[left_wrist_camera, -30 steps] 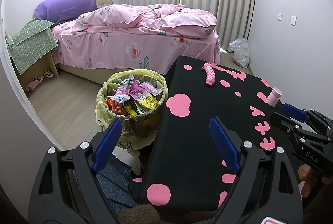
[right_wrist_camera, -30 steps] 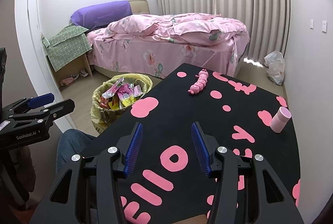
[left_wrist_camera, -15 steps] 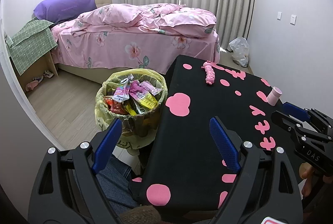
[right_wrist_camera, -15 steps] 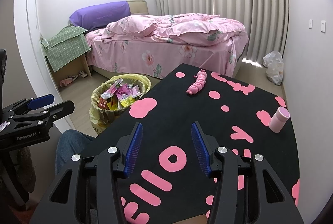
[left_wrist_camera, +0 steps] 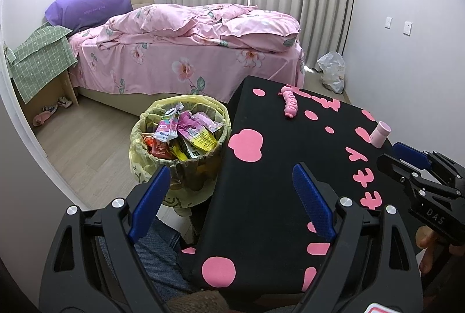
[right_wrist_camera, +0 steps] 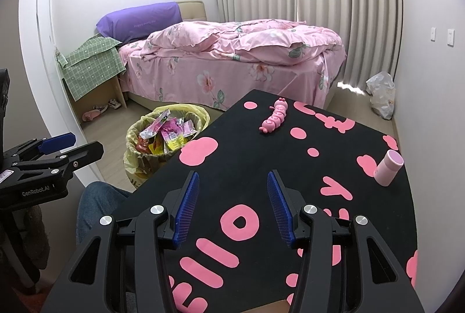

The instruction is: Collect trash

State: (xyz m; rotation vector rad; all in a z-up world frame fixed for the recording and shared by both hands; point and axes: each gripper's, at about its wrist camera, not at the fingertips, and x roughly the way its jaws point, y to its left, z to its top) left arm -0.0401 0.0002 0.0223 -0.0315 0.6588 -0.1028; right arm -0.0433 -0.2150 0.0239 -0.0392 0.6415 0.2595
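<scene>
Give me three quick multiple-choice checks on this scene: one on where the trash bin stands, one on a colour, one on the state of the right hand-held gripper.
1. Where is the trash bin?
A. On the bed
B. On the floor beside the black table
C. On the table

2. What colour is the caterpillar toy?
A. Pink
B. Green
C. Blue

3. The right hand-held gripper is:
A. Shut on a wrapper
B. Shut on the pink cup
C. Open and empty

Answers: 1 B, the bin stands on the floor by the table's edge; 2 A, its body is pink; 3 C, only tabletop shows between its blue pads.
</scene>
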